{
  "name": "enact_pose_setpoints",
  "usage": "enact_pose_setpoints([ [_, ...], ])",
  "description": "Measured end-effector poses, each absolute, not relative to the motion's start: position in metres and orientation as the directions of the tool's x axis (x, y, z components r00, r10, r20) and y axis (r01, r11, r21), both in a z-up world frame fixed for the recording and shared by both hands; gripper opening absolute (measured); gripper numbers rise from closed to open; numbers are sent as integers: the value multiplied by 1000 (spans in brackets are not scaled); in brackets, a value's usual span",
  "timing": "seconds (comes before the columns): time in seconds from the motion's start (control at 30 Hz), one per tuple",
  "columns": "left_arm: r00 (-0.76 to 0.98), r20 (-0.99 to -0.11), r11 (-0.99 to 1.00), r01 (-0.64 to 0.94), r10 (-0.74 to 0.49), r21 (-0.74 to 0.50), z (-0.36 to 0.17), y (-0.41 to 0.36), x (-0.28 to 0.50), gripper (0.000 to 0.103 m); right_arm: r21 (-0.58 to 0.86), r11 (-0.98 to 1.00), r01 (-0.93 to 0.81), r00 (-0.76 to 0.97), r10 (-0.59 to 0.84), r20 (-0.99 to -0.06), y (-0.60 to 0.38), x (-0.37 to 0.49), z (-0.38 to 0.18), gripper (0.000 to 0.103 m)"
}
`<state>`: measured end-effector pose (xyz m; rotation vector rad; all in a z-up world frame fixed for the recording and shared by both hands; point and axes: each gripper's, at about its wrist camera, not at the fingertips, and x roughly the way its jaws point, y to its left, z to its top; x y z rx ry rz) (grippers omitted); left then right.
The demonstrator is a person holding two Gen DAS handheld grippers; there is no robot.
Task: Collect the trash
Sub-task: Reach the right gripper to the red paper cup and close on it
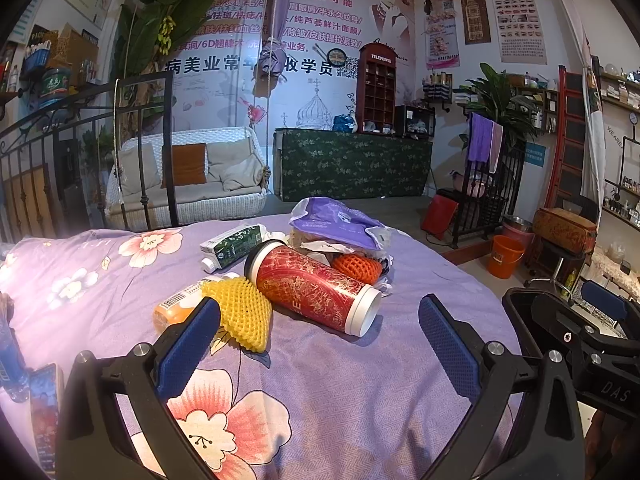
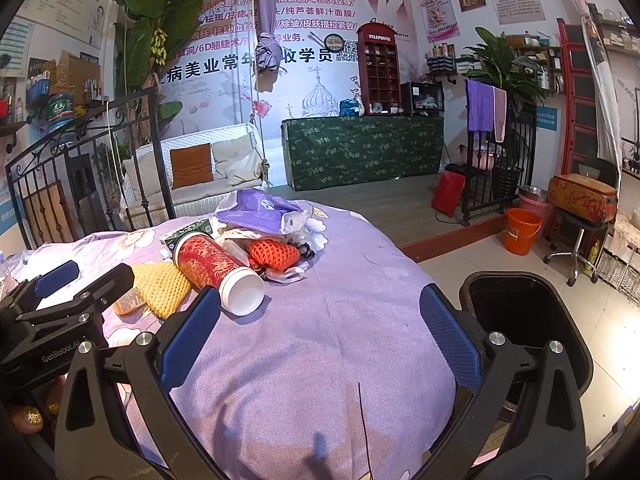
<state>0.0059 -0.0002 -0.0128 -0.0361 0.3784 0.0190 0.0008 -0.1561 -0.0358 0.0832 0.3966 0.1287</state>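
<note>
A heap of trash lies on the purple flowered bed cover (image 1: 340, 392). In it are a red patterned can (image 1: 312, 286) with a white rim, a yellow foam net (image 1: 244, 312), an orange bottle (image 1: 176, 308), an orange foam net (image 1: 356, 268), a green-white carton (image 1: 232, 246) and a purple plastic bag (image 1: 336, 222). My left gripper (image 1: 320, 322) stands open just short of the can and the yellow net. My right gripper (image 2: 320, 318) is open too, over bare cover to the right of the can (image 2: 216, 268). A black bin (image 2: 528, 320) stands right of the bed.
A black iron bed frame (image 1: 80, 152) rises at the left. On the floor to the right are an orange bucket (image 2: 522, 230), a stool with a patterned case (image 2: 582, 198) and a black rack (image 2: 496, 176). A white wicker sofa (image 1: 188, 184) and a green-draped counter (image 1: 352, 162) stand behind.
</note>
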Motion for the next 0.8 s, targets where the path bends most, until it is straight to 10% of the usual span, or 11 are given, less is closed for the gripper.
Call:
enact_pose_setpoints([
  [0.43,904,-426,999,-32,19,-22,-26,-1,12,97,76,984,-163,877,180,-446,-145,18,-45,98],
  [0.8,749,-662,997,-74,38,-27,-63,39,39,97,16,933,-358,730,290,-619,-109,87,-70,98],
])
